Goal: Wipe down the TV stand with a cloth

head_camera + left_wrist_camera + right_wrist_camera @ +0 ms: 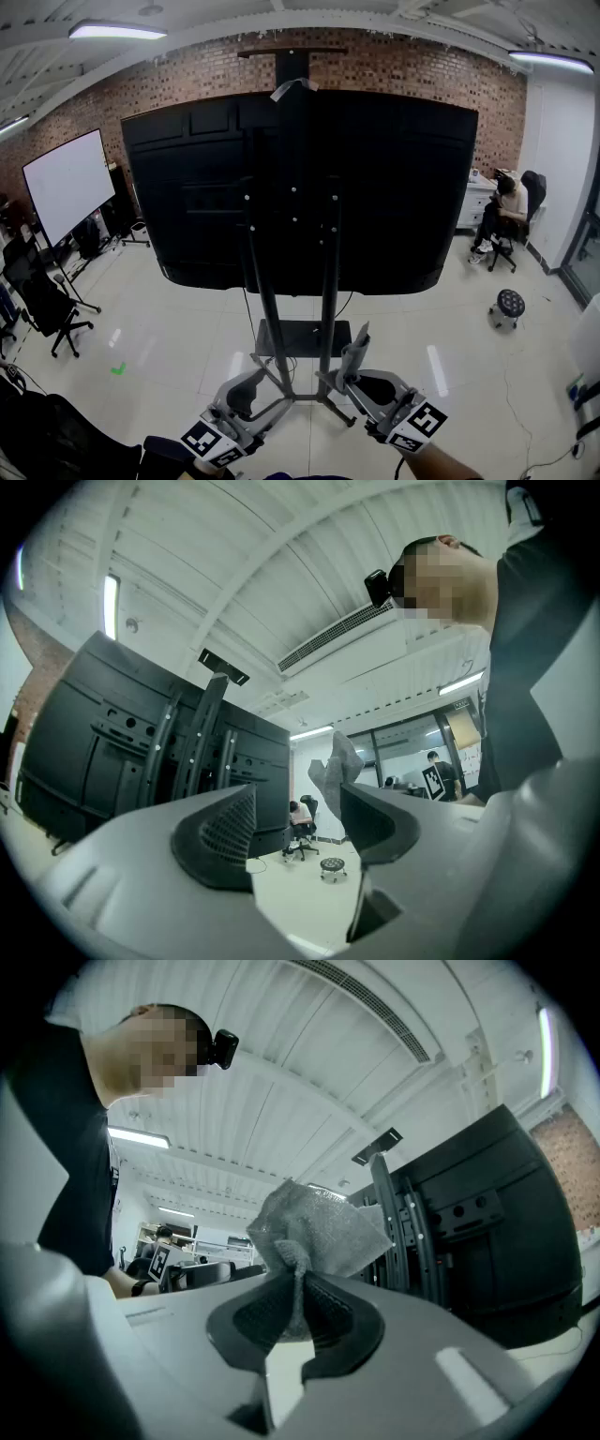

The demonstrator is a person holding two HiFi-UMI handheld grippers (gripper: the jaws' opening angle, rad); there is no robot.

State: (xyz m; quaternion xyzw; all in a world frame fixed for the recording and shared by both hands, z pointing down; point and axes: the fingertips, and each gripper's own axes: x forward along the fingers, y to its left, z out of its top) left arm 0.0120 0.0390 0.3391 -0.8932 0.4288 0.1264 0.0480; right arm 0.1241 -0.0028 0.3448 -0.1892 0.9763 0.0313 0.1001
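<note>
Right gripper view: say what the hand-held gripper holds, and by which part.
The right hand-held gripper pinches a grey cloth by its bunched lower end.

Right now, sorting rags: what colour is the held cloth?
Grey cloth, clearest in the right gripper view.

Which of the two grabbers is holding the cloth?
The right gripper: its jaws are shut on the grey cloth, which sticks up above them. The left gripper is open, with nothing between its jaws.
</note>
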